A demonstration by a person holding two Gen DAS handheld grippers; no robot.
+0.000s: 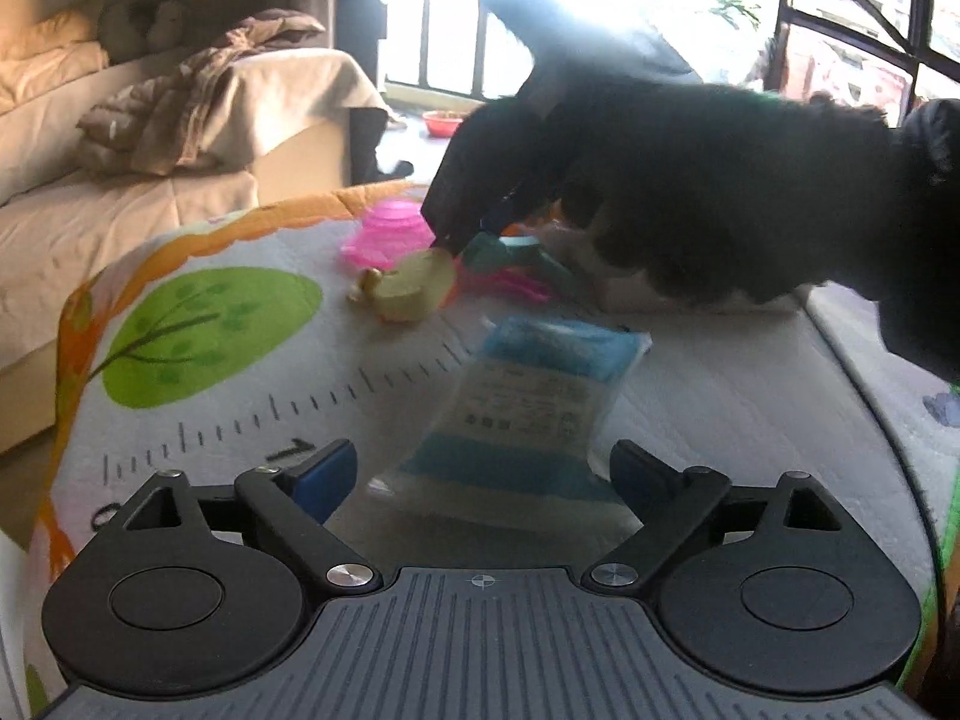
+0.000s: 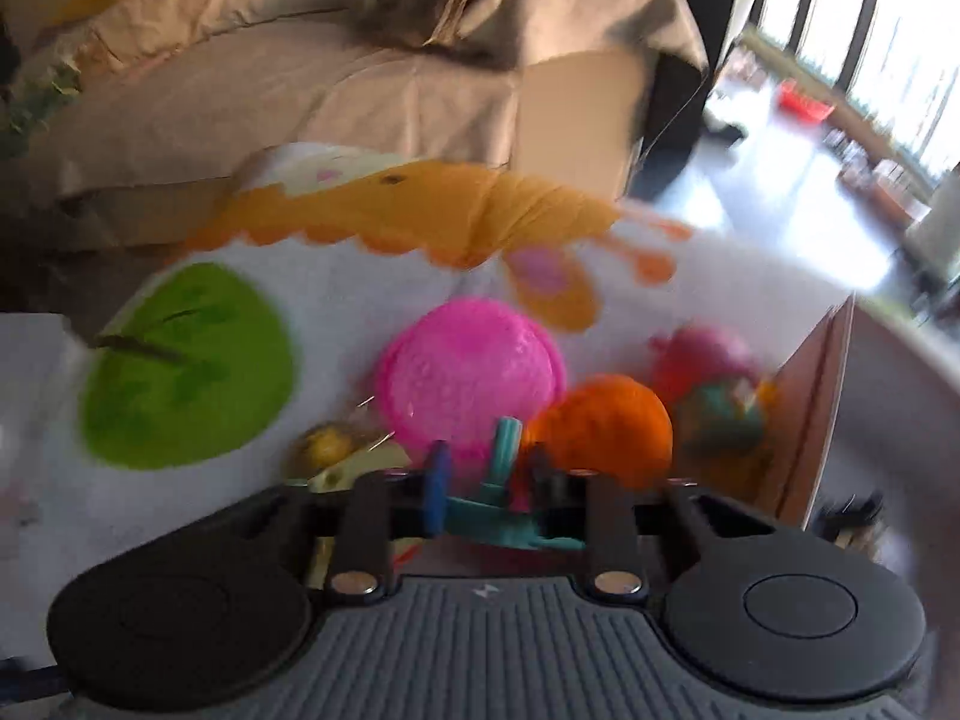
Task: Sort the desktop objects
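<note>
Left gripper (image 1: 483, 474) wide open, nothing held; a flat plastic packet (image 1: 528, 408) with blue bands lies on the play mat (image 1: 720, 384) just ahead, its near end between the fingertips, pads not touching. Judged soft, light, slippery film; best pinched across the near sealed edge.

Right gripper (image 2: 489, 483) nearly closed with a teal plastic toy (image 2: 510, 516) between its fingers (image 2: 438, 480); grip looks made, though blur hides the contact. Toy judged stiff, light, thin-limbed, so it could twist in the jaws; hold it on the thick middle bar.

Further off: a yellow duck (image 1: 408, 288) mid-mat, a pink lid (image 2: 471, 372) behind it toward the mat's far edge, an orange ball (image 2: 606, 426) touching the lid's right side, more small toys (image 2: 714, 384) beside a cardboard box wall (image 2: 810, 396) on the right. Ball is round, will roll; lid is thin, take it by the rim.
</note>
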